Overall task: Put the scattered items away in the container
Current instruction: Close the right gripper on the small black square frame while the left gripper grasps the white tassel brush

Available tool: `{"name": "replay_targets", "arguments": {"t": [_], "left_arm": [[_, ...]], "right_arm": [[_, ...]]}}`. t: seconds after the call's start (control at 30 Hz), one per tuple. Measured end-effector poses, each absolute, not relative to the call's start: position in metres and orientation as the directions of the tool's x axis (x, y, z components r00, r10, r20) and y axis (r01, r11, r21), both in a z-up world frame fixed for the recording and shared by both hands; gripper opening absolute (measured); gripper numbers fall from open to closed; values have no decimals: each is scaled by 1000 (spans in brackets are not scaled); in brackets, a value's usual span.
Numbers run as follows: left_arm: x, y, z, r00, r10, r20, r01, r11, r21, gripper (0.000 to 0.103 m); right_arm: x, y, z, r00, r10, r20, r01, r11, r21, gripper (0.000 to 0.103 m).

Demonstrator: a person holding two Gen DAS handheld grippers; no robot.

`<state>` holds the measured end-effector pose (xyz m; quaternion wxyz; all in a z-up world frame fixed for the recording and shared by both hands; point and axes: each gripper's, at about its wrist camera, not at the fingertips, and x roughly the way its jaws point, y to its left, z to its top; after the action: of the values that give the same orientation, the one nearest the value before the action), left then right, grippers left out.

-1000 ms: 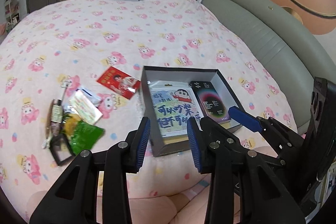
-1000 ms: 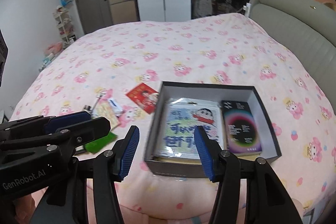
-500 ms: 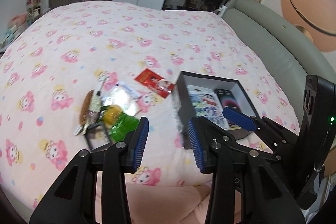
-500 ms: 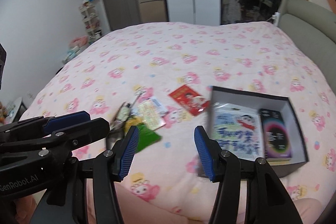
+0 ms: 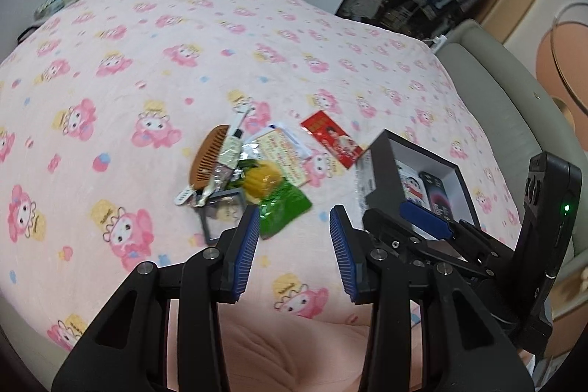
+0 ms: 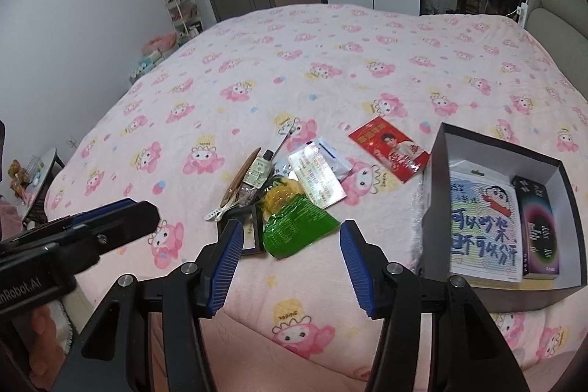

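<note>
A pile of small items lies on the pink bedspread: a green packet [image 6: 294, 226], a yellow sachet [image 6: 281, 191], a wooden comb [image 5: 207, 160], a white leaflet pack [image 6: 319, 177] and a small dark frame [image 5: 222, 214]. A red card [image 6: 389, 147] lies apart, beside the dark open box [image 6: 439, 168]. The box holds a cartoon card pack [image 6: 485, 226] and a black carton [image 6: 538, 226]. My left gripper [image 5: 294, 219] hovers open just short of the pile, nothing between its pads. My right gripper [image 6: 290, 232] stands open above the green packet without touching it.
The bed's near edge [image 6: 294, 348] runs just under both grippers. A grey padded headboard [image 5: 507, 105] rises to the right of the box. Shelves [image 6: 180, 6] and a door stand beyond the bed's far left side.
Both grippers have swung left from over the box to the pile of items and come lower. The box now sits at the right of both views. Nothing was picked up.
</note>
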<state>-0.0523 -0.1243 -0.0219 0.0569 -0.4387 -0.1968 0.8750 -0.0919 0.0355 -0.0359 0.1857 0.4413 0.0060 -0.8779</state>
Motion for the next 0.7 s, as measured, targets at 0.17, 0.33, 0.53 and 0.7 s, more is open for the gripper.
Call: {"name": "replay_targets", "arguments": {"t": [0.17, 0.33, 0.53, 0.7], "left_arm": [[-55, -152, -46, -587, 273, -762, 127, -899, -420, 40], [-63, -179, -68, -563, 263, -784, 198, -877, -437, 40], [-83, -196, -92, -513, 277, -813, 239, -863, -445, 41], [-108, -209, -114, -445, 289, -848, 233, -877, -421, 41]], "right_arm": [[-103, 20, -51, -531, -293, -795, 325, -937, 128, 51], [-118, 6, -70, -509, -263, -820, 329, -939, 97, 51], [-131, -11, -92, -465, -257, -847, 349, -933, 92, 51], [-145, -18, -109, -436, -249, -865, 356, -930, 89, 51]]}}
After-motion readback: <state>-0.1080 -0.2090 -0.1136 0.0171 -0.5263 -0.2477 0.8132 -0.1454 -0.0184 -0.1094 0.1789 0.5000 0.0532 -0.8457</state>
